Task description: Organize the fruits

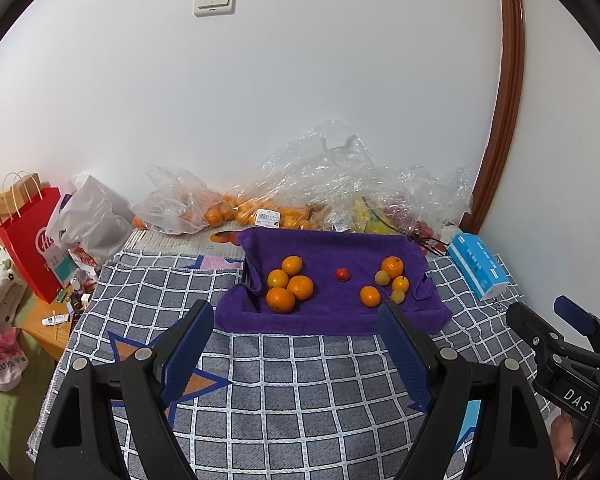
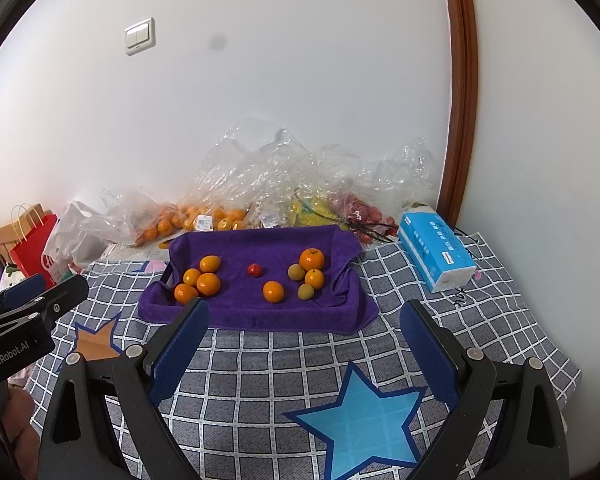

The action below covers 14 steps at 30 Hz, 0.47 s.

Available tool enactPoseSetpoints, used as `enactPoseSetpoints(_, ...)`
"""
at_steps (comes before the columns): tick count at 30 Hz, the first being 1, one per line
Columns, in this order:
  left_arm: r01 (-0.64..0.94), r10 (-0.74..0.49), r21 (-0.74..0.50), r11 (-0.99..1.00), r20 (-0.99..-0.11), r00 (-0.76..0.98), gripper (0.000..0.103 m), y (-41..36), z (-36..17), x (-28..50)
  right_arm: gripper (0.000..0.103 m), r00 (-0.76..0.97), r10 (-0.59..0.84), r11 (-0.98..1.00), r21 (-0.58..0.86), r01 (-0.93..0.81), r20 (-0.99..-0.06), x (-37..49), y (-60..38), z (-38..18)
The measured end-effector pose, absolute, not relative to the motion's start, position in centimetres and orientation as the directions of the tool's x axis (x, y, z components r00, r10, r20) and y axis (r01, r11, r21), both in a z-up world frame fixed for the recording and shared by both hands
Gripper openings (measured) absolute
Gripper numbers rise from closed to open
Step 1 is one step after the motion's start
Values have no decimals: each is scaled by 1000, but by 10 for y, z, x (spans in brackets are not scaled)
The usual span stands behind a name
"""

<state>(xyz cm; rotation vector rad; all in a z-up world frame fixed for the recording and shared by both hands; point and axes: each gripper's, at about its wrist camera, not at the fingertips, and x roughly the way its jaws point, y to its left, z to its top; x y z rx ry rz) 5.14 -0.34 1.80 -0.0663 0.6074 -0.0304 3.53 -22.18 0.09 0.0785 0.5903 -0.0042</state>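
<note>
A purple towel [image 1: 332, 316] [image 2: 256, 316] lines a shallow tray on the checked cloth. On its left lies a cluster of several oranges [image 1: 290, 288] [image 2: 198, 282]. A small red fruit [image 1: 343, 274] [image 2: 254, 269] sits in the middle. At the right are oranges [image 1: 392, 266] [image 2: 312, 259] mixed with two small yellow-green fruits [image 1: 382, 278] [image 2: 296, 272]. My left gripper [image 1: 296, 316] hangs open just before the tray's near edge, nothing between its fingers. My right gripper [image 2: 304, 316] is likewise open and empty, in front of the tray.
Clear plastic bags of oranges [image 1: 236, 210] [image 2: 196, 218] and other fruit [image 2: 340, 208] lie against the wall behind the tray. A blue tissue pack [image 1: 480, 266] [image 2: 436, 252] lies to the right. A red paper bag [image 1: 30, 240] and clutter stand at the left edge.
</note>
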Motion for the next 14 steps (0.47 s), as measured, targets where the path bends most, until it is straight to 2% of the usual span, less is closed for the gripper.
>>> enactPoseSetpoints(14,9,-47,-69,998,-567,822,84,-3,17,51,95,830,20,997,72,25,-557,36,-220,2)
